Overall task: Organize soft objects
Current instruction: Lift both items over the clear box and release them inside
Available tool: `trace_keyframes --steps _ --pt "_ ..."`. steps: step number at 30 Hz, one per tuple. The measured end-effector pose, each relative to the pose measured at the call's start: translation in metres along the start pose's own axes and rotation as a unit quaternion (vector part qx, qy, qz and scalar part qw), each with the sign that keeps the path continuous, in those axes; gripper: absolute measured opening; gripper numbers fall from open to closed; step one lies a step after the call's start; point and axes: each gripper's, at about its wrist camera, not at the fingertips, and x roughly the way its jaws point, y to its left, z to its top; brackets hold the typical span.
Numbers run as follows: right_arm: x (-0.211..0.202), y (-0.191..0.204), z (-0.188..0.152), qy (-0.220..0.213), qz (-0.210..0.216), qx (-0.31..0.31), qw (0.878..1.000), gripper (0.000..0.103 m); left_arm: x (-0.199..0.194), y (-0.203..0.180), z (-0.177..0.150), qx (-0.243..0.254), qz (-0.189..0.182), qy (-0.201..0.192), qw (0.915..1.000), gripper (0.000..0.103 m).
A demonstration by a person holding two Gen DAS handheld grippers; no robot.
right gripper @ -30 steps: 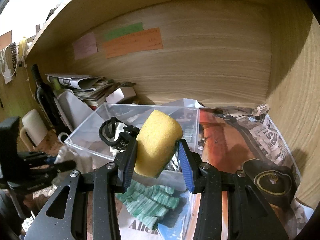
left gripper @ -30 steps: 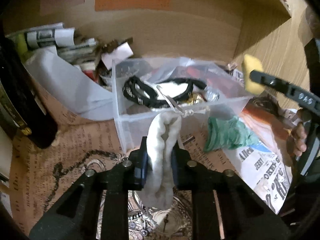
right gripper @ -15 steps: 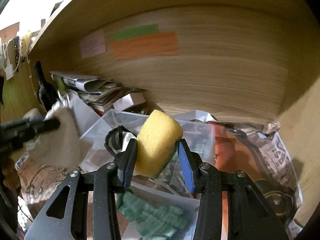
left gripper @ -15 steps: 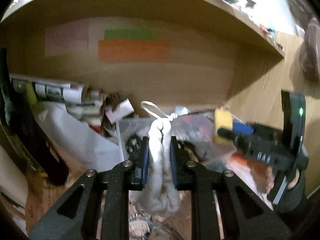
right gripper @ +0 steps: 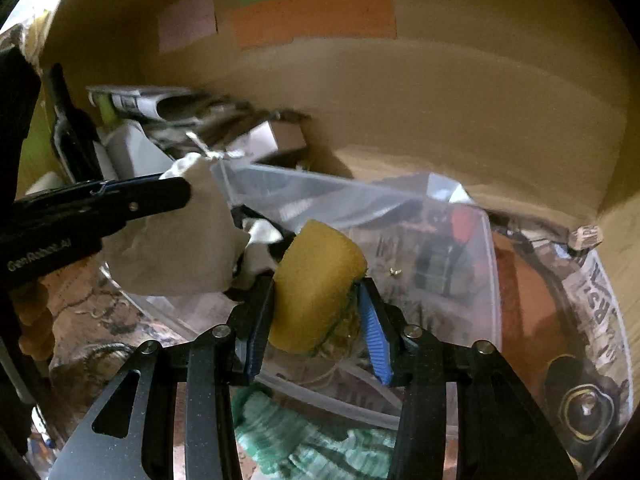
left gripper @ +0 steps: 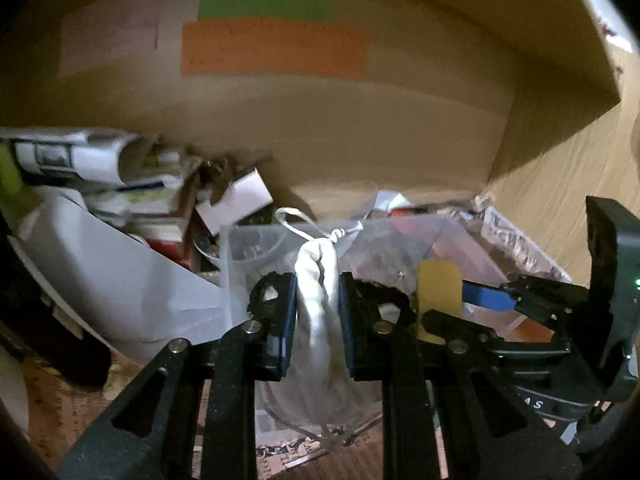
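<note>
Both grippers are moving in over the clear bin [right gripper: 360,196] vs 1 s ago, when they were sitting nearer its front wall; loads unchanged.

- L gripper [left gripper: 318,304]: jaws closed tight on white drawstring pouch [left gripper: 318,280], gripped mid-body; knotted cord end is sticking up, lower part is hanging loose below the fingers. Pouch is hovering at/over bin's left side; can't tell if it's touching anything inside.
- R gripper [right gripper: 316,304]: jaws squeezing yellow sponge [right gripper: 318,284], roughly half-closed around it, sponge bulging above the pads. Sponge is hanging over bin's front-centre, not yet inside.
- Clear bin: already holding a black strap item [left gripper: 380,292] plus misc. clutter; contents blurred.
- Green cloth [right gripper: 316,444]: lying on newspaper just outside bin's front wall, below R gripper. Untouched.
- Background: paper stack [right gripper: 160,104], dark bottle [right gripper: 68,128], coloured notes [right gripper: 312,16] on back panel.

Progress est.: mid-task. Two soft items picked and being carried, neither released. Left, by my reading: drop both into bin, then green cloth.
</note>
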Motion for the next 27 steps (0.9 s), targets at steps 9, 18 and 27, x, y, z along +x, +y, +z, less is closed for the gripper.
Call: trace_keyframes --steps 9,18,27 --pt "0.004 -0.001 -0.002 0.011 -0.018 0.0 1.0 0.064 0.022 -0.011 -0.017 0.032 0.021 0.04 0.9985 0.048" --pt "-0.031 0.005 0.004 -0.037 -0.042 -0.016 0.998 0.081 -0.015 -0.008 -0.012 0.034 0.027 -0.005 0.999 0.068" --pt "-0.068 0.005 -0.011 -0.063 -0.036 0.0 0.997 0.088 -0.058 0.0 -0.025 0.033 0.034 -0.031 0.9984 0.084"
